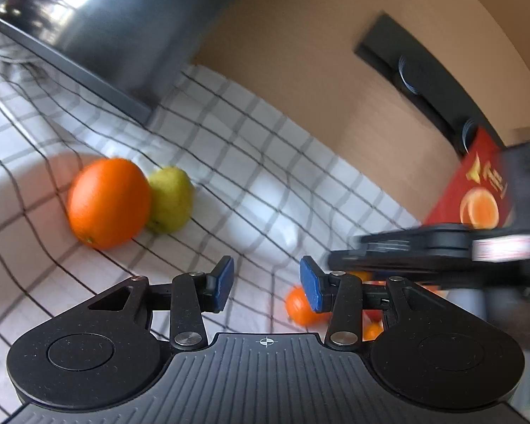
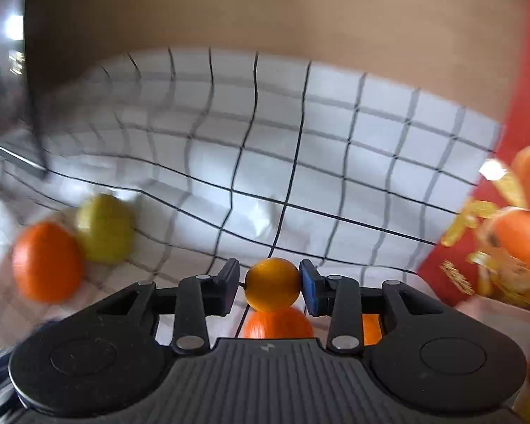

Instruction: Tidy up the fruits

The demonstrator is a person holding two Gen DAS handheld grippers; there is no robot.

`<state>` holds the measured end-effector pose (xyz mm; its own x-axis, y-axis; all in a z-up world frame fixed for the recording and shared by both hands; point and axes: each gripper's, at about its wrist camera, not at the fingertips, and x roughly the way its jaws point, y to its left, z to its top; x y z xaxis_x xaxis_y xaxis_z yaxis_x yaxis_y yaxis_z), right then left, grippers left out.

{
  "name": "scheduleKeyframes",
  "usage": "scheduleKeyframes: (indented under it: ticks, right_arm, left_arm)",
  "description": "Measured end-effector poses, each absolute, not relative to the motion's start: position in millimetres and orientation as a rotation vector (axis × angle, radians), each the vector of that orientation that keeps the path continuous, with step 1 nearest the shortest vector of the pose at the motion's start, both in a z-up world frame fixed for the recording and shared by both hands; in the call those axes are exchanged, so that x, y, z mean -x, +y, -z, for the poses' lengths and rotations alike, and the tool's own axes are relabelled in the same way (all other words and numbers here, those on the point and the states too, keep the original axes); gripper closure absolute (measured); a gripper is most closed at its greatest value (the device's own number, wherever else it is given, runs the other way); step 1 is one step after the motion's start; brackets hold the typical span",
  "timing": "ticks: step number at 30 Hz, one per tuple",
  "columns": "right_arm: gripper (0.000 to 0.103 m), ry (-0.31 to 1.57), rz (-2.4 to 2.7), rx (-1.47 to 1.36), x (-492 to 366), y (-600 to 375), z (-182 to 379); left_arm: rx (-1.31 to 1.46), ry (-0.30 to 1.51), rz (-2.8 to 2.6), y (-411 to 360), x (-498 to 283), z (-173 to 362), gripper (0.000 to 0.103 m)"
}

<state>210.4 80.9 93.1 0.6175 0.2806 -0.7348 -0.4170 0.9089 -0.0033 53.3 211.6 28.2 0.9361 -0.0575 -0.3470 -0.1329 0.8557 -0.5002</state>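
My right gripper (image 2: pixel 272 284) is shut on a small orange (image 2: pixel 272 282), held above the checked cloth (image 2: pixel 300 162). Below it lies another orange (image 2: pixel 277 325). A large orange (image 2: pixel 46 261) and a green pear (image 2: pixel 104 228) lie together at the left; in the left wrist view they appear as the large orange (image 1: pixel 107 203) and the pear (image 1: pixel 171 199). My left gripper (image 1: pixel 266 284) is open and empty above the cloth (image 1: pixel 229 141). The right gripper's body (image 1: pixel 441 247) crosses the right side of that view, with small oranges (image 1: pixel 300 305) under it.
A red box printed with oranges (image 1: pixel 477 190) stands at the right, also in the right wrist view (image 2: pixel 505 247). A dark monitor and its stand (image 1: pixel 116 42) sit at the back left. A beige wall (image 1: pixel 300 53) backs the table.
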Motion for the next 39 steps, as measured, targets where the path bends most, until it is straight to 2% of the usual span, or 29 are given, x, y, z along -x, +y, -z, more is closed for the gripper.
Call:
scheduleKeyframes:
  ticks: [4, 12, 16, 22, 27, 33, 39]
  right_arm:
    - [0.066, 0.805, -0.451, 0.19, -164, 33, -119]
    - [0.066, 0.84, -0.494, 0.18, -71, -74, -127]
    - [0.066, 0.842, -0.485, 0.155, -37, -116, -127]
    - [0.066, 0.838, -0.427, 0.165, -13, -152, -114]
    - [0.066, 0.843, -0.437, 0.154, 6, -160, -95]
    - [0.066, 0.83, -0.441, 0.197, 23, -157, -80]
    - [0.066, 0.825, -0.425, 0.201, 27, -161, -72]
  left_arm:
    - [0.521, 0.461, 0.061, 201, -79, -21, 0.057]
    - [0.258, 0.64, 0.085, 152, -148, -41, 0.057]
    - [0.24, 0.757, 0.078, 138, -172, -36, 0.055]
    - [0.115, 0.776, -0.036, 129, -182, -31, 0.053]
    - [0.14, 0.793, -0.046, 135, -193, -23, 0.047]
    - [0.16, 0.736, -0.045, 136, -193, -18, 0.048]
    - [0.144, 0.709, 0.079, 128, -159, -18, 0.049]
